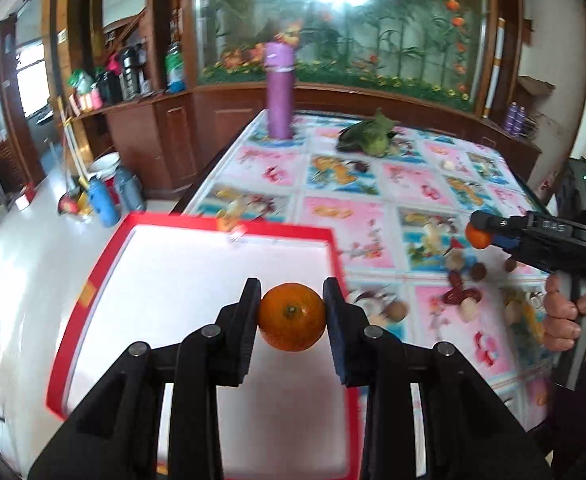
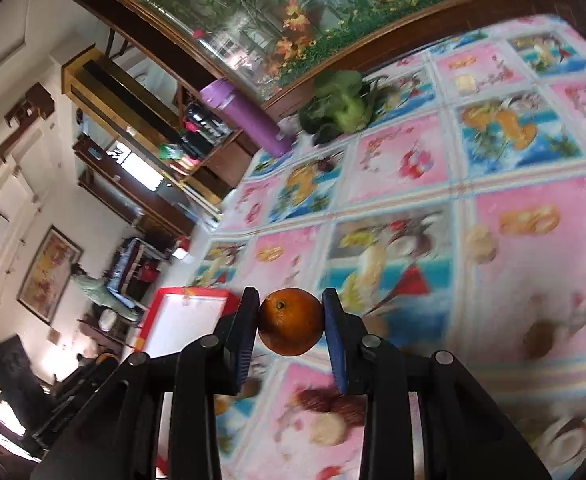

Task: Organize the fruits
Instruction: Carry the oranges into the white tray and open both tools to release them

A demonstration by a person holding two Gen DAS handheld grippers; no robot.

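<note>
Above the red-rimmed white tray [image 1: 93, 276]: both jaws clamped on small round oranges.
Left orange [image 1: 292, 317], right orange [image 2: 291, 322]: light, soft-skinned; grip across the middle.

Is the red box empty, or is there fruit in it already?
Looks empty: the red box shows only bare white floor. The orange hangs above it in the left gripper; its near end is hidden.

Bright daylight, glass glare, blurred edges

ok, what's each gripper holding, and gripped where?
Left gripper: orange, pinched across its sides, stem end toward the camera. Right gripper: another orange, also across its sides.
</note>
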